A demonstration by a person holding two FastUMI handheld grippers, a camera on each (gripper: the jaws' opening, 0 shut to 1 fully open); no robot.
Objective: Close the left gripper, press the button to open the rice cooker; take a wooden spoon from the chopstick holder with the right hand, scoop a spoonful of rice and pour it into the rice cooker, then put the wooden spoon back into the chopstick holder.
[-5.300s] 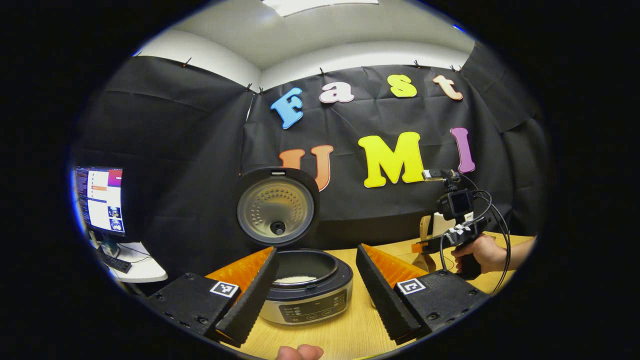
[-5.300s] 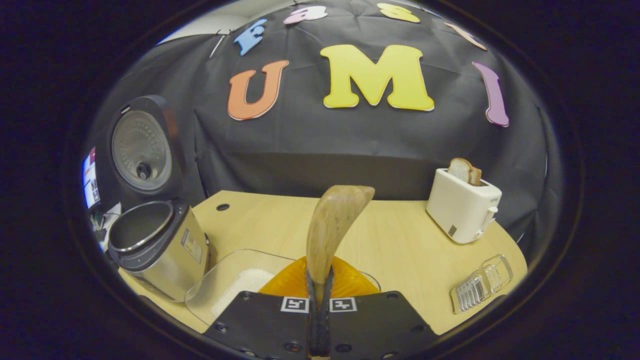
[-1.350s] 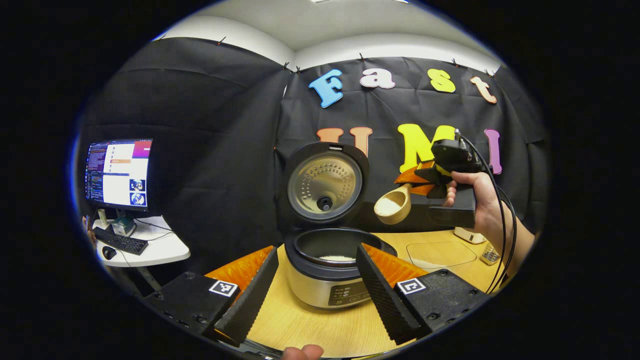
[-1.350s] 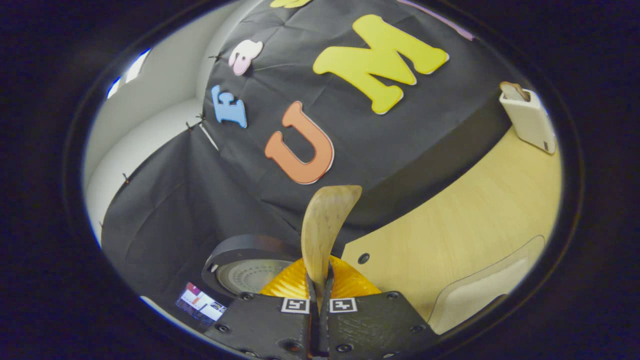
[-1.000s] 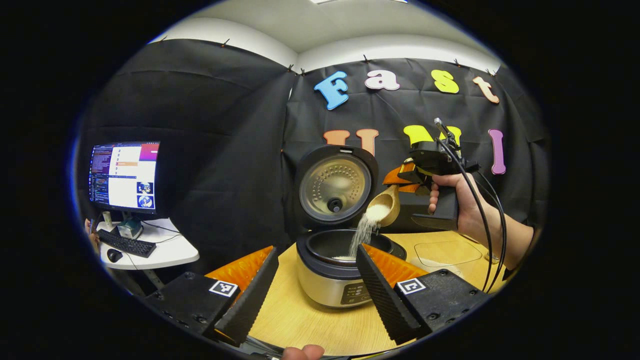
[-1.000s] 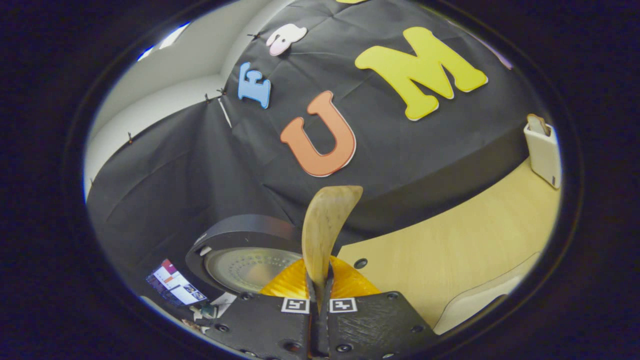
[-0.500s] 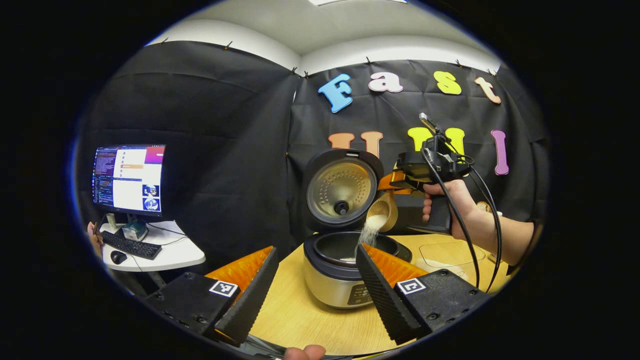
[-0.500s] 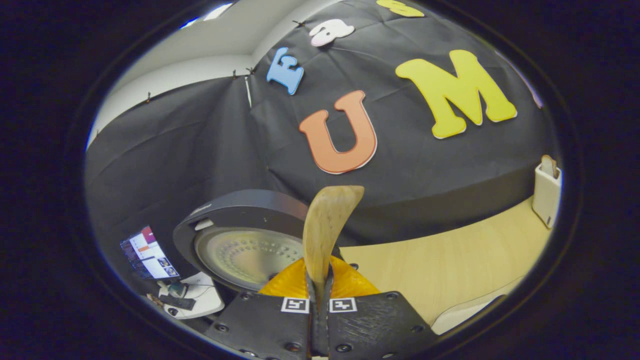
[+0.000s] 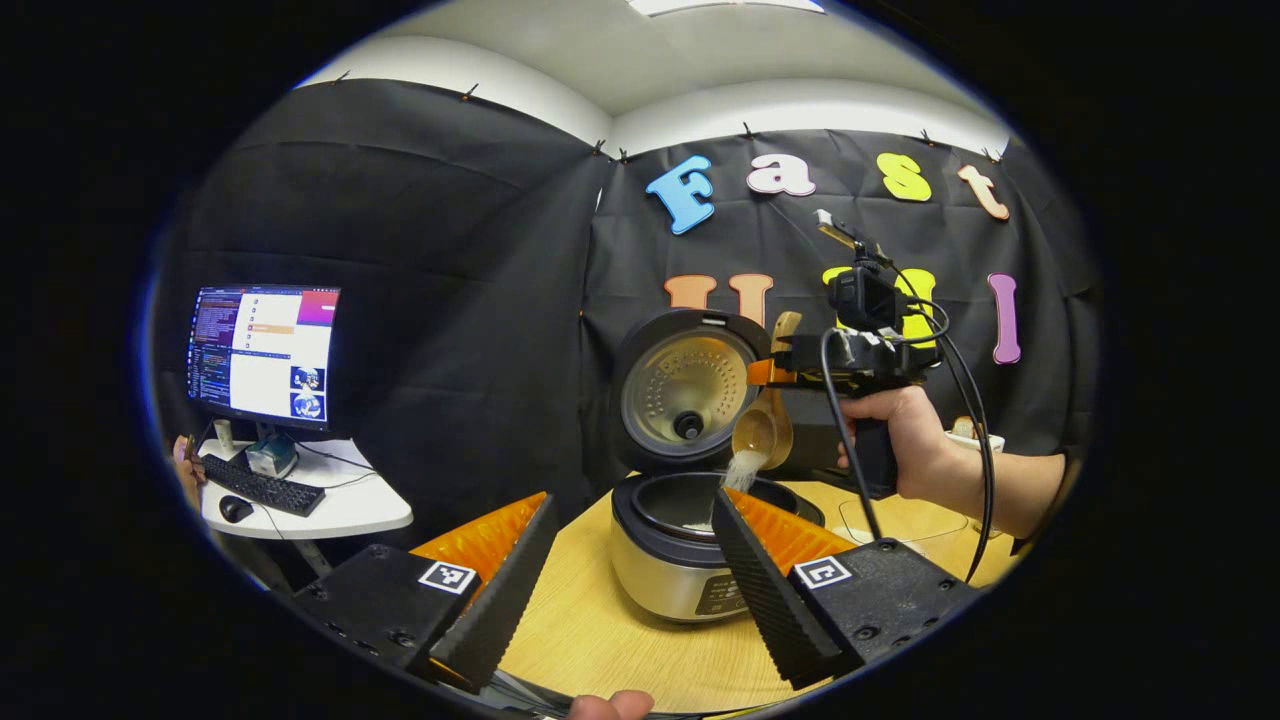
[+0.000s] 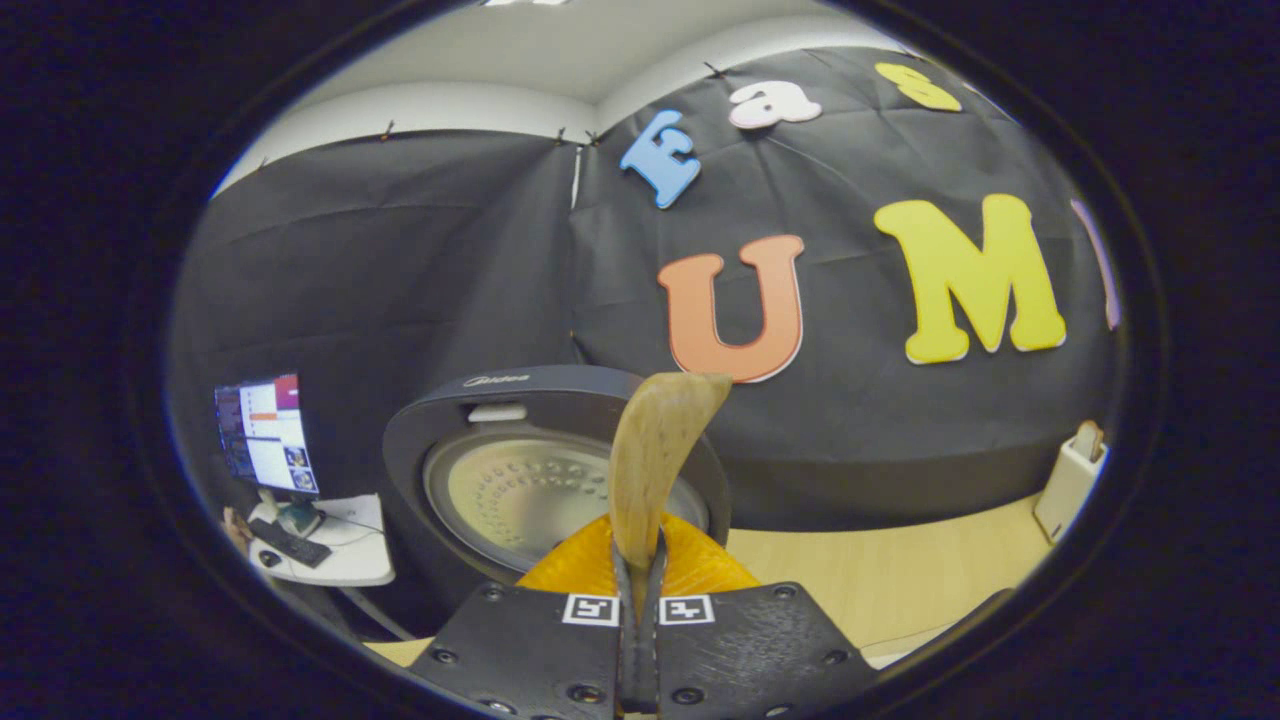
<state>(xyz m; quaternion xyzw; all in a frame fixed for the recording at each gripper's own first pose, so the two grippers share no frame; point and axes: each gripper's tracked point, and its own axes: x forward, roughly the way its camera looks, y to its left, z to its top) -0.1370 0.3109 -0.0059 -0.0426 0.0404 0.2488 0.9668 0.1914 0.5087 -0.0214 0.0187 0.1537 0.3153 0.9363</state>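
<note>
The rice cooker (image 9: pixel 668 575) stands on the wooden table with its lid (image 9: pixel 688 390) up. Over the pot, the wooden spoon (image 9: pixel 760 432) is tipped steeply and a stream of white rice (image 9: pixel 737 470) falls from it into the pot. My right gripper (image 9: pixel 785 370), held by a hand (image 9: pixel 905 440), is shut on the spoon's handle. In the right gripper view the spoon handle (image 10: pixel 655 465) rises from my right gripper (image 10: pixel 640 575), in front of the lid (image 10: pixel 510 490). My left gripper (image 9: pixel 632 500) stands open in front of the cooker, holding nothing.
A monitor (image 9: pixel 262 352) and a keyboard (image 9: pixel 262 487) sit on a white side table (image 9: pixel 340 515) at the left. A clear tray (image 9: pixel 900 515) lies on the table right of the cooker. A white toaster (image 10: pixel 1065 485) stands far right.
The right gripper has rolled the spoon further over, so the bowl points down and rice keeps pouring into the pot. The left gripper stayed open.
</note>
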